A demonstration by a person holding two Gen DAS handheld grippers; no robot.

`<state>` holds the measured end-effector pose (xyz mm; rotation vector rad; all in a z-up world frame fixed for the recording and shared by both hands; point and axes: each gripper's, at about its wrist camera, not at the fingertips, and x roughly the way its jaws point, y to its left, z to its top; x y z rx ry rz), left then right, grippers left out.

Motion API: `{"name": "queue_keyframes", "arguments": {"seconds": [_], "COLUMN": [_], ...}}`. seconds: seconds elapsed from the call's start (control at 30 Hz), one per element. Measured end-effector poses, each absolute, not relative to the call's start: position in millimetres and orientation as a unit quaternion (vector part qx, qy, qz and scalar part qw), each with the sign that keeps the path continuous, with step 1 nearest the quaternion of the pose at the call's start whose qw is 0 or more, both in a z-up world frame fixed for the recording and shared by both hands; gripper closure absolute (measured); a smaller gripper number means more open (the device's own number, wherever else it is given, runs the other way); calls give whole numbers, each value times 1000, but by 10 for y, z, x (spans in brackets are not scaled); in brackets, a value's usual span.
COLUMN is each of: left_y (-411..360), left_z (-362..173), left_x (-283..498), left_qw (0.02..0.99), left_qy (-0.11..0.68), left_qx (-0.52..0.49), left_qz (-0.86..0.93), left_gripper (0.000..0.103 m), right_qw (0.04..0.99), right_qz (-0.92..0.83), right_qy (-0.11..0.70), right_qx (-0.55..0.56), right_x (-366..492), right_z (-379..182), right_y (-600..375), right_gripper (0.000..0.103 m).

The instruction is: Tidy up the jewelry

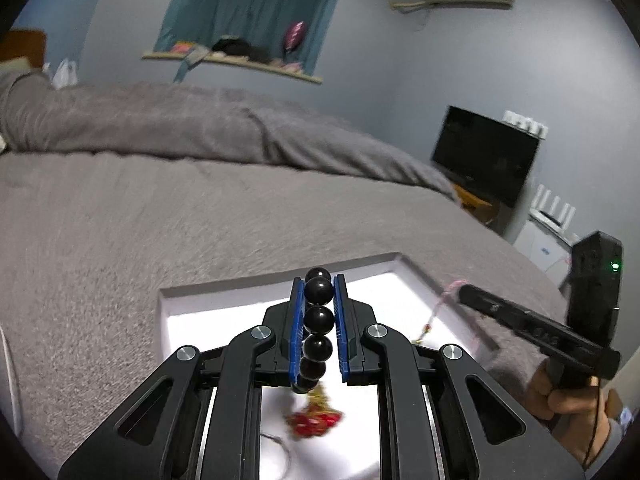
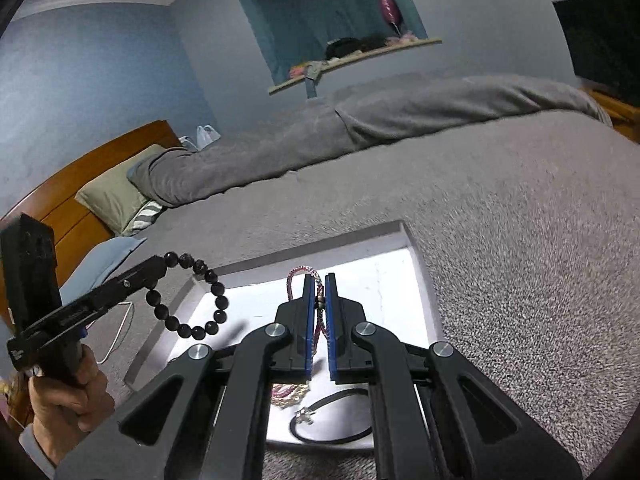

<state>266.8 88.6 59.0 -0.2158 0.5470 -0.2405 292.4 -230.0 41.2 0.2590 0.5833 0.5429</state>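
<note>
My left gripper is shut on a bracelet of large black beads, which runs lengthwise between the blue pads. A red and gold tassel dangles below it. The gripper hangs over a shallow white tray lying on the grey bed. My right gripper is shut on a thin pink braided bracelet over the same tray. Each view catches the other tool: the right gripper with its pink cord, and the left gripper with the bead loop hanging from it.
A black cord loop lies in the tray's near end. The grey blanket spreads all around, bunched into a ridge farther back. Pillows and a wooden headboard stand on one side, a dark TV on the other.
</note>
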Motion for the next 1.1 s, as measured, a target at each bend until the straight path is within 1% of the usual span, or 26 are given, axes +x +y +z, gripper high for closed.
{"name": "queue_keyframes", "arguments": {"seconds": [0.23, 0.5, 0.57, 0.63, 0.7, 0.73, 0.77, 0.8, 0.83, 0.87, 0.9, 0.93, 0.97, 1.1], "left_y": [1122, 1189, 1189, 1165, 1156, 1164, 1163, 1161, 1152, 1135, 1122, 1108, 1094, 1041], "left_z": [316, 187, 172, 177, 190, 203, 208, 213, 217, 224, 239, 250, 266, 339], "left_x": [2813, 2807, 2808, 2801, 2790, 2781, 2775, 2770, 2760, 2757, 2748, 2735, 2722, 2657], "left_qw": [932, 927, 928, 929, 931, 931, 931, 932, 932, 933, 935, 936, 937, 942], "left_qy": [329, 354, 354, 352, 349, 348, 348, 347, 346, 345, 343, 341, 338, 328], "left_qx": [-131, -113, -108, -101, -96, -96, -96, -95, -93, -90, -86, -83, -79, -65], "left_qz": [-73, -53, -49, -49, -48, -48, -48, -48, -45, -43, -42, -41, -39, -38], "left_gripper": [88, 88, 76, 70, 68, 67, 64, 63, 57, 50, 48, 43, 41, 40], "right_qw": [905, 895, 895, 893, 892, 890, 890, 890, 892, 893, 895, 896, 897, 899], "right_qz": [237, 229, 230, 232, 234, 236, 236, 236, 235, 235, 233, 233, 234, 236], "right_qy": [325, 342, 344, 347, 348, 352, 353, 352, 348, 345, 341, 338, 332, 326], "right_qx": [138, 170, 169, 169, 167, 167, 168, 168, 170, 170, 170, 171, 174, 173], "right_x": [3057, 3102, 3102, 3102, 3102, 3107, 3103, 3108, 3098, 3087, 3077, 3069, 3057, 3024], "right_z": [264, 205, 204, 195, 189, 181, 177, 181, 189, 202, 216, 227, 244, 281], "right_y": [-2373, -2491, -2488, -2479, -2479, -2475, -2475, -2472, -2480, -2483, -2491, -2501, -2514, -2532], "right_gripper": [98, 98, 97, 97, 95, 88, 75, 67, 59, 59, 59, 59, 59, 59]}}
